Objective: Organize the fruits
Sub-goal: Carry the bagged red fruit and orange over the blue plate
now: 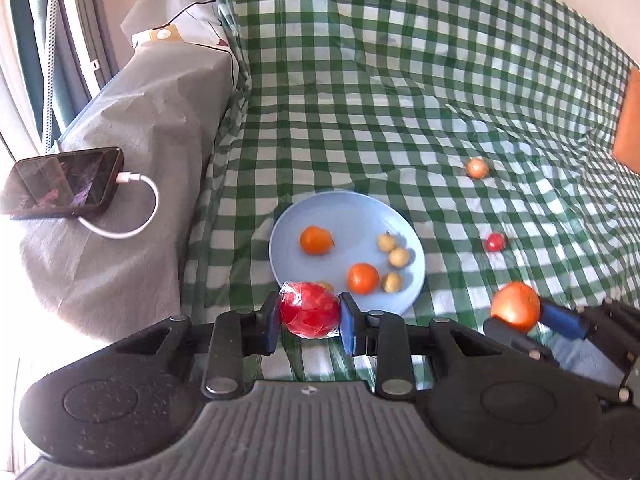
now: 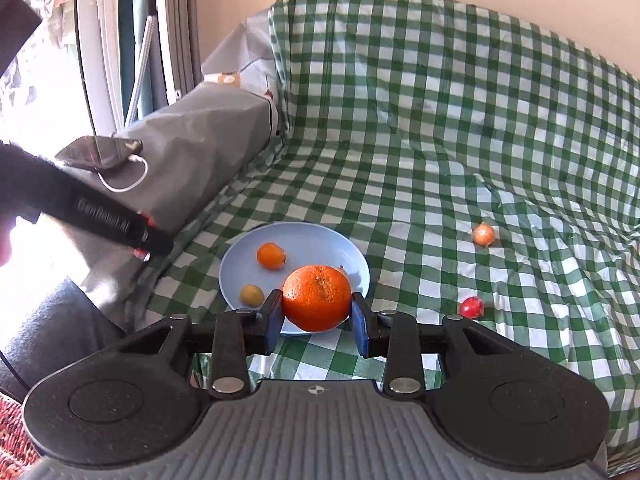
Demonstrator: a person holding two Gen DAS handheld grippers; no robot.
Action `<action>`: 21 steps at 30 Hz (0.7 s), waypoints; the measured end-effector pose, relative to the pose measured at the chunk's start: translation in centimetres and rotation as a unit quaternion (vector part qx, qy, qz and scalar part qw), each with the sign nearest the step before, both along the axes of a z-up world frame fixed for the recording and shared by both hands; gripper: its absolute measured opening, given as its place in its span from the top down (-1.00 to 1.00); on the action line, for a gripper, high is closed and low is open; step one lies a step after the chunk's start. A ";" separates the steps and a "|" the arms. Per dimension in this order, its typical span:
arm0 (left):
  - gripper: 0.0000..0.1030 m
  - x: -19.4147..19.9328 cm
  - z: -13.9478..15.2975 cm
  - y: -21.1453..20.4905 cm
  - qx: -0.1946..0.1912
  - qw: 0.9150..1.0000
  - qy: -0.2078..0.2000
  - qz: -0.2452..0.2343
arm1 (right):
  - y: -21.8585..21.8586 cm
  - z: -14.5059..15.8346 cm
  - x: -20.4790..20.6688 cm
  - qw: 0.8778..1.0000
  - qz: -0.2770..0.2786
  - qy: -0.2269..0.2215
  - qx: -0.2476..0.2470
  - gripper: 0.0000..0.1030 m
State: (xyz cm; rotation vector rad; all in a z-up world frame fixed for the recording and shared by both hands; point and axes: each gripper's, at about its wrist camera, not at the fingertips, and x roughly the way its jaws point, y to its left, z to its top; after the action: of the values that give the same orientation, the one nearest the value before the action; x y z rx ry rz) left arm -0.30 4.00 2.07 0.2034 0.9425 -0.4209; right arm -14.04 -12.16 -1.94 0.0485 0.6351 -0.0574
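Surface is a soft, wrinkly spread w/ a green-and-white checked cloth [image 1: 400, 80] over it, looks like thin plasticky sheet, creased all over. Left side there's a grey fabric-covered block [image 1: 132, 160] w/ a black phone [image 1: 64, 184] lying flat on it, white charging cable [image 1: 132, 208] plugged in and looping round. Window or door frame behind that, bright light coming in.

Round pale-blue plate [image 1: 352, 212] sits mid-cloth, smooth and shallow. On it: two small oranges [image 1: 316, 240] and a few little tan round fruits [image 1: 398, 257].

Left gripper [image 1: 309, 318] is clamped on a red fruit [image 1: 308, 310] wrapped in crinkly clear film, roundish, long axis approx across the jaws, right at the plate's near rim.

Right gripper [image 2: 316, 312] is pinching a big orange [image 2: 317, 298], pebbly skin, stem dimple facing the cam, held over the plate's near edge.

Loose on the cloth to the right: a small tan-orange fruit [image 1: 476, 167] and a small red fruit [image 1: 495, 242], well apart from the plate.
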 end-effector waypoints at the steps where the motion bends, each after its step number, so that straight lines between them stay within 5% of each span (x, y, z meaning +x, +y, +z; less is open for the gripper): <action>1: 0.35 0.6 -0.2 -0.2 -0.001 1.000 0.003 0.001 | -0.1 -0.2 0.4 1.000 0.001 0.004 -0.001 0.29; 21: 0.35 11.1 -9.3 -5.5 0.050 0.998 0.048 -0.008 | -1.8 -7.8 12.9 0.994 -0.002 0.106 0.010 0.29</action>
State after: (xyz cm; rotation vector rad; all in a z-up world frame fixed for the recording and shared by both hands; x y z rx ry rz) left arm 10.80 -1.45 -7.21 0.2843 1.0589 -0.4006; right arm -1.16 -13.94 -9.79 0.0633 0.8481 -0.0609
